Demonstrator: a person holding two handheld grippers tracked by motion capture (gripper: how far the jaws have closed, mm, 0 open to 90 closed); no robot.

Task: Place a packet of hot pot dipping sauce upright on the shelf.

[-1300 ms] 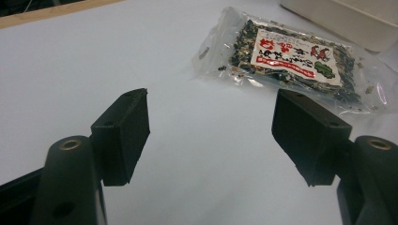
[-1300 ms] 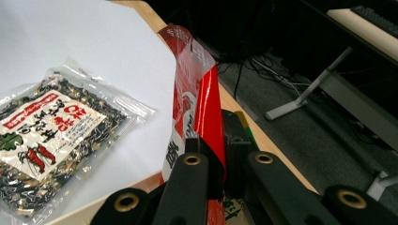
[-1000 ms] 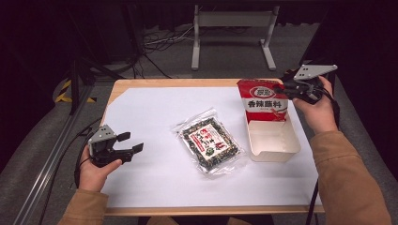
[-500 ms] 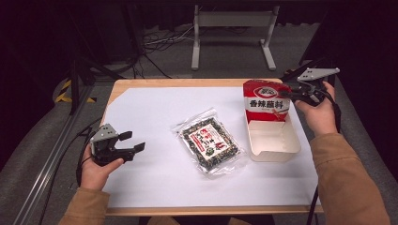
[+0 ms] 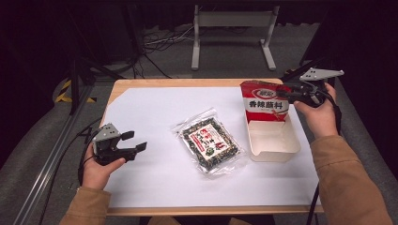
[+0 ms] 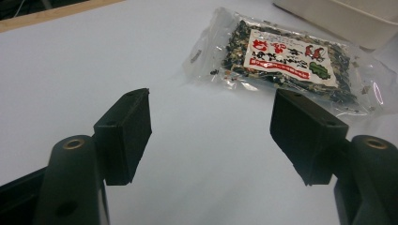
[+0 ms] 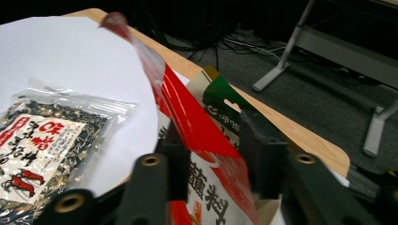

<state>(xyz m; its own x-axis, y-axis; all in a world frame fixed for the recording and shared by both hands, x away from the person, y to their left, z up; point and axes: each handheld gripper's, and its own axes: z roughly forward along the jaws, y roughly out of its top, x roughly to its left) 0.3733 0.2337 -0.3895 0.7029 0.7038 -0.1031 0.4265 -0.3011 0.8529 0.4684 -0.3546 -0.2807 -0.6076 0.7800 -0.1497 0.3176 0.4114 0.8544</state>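
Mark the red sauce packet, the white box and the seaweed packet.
red sauce packet (image 5: 265, 102): high view, on its printed front.
white box (image 5: 274, 156): high view, on its near rim.
seaweed packet (image 6: 293, 61): left gripper view, on its label.

The red and white packet (image 5: 266, 101), standing upright at the far end of the white box (image 5: 274, 140) near the table's right edge, is showing dark characters reading 香辣蘸料 on its white band, under a small oval logo too small to read. The clear packet of dark flakes (image 5: 210, 143), lying mid-table, is carrying a white label with red script that cannot be made out.
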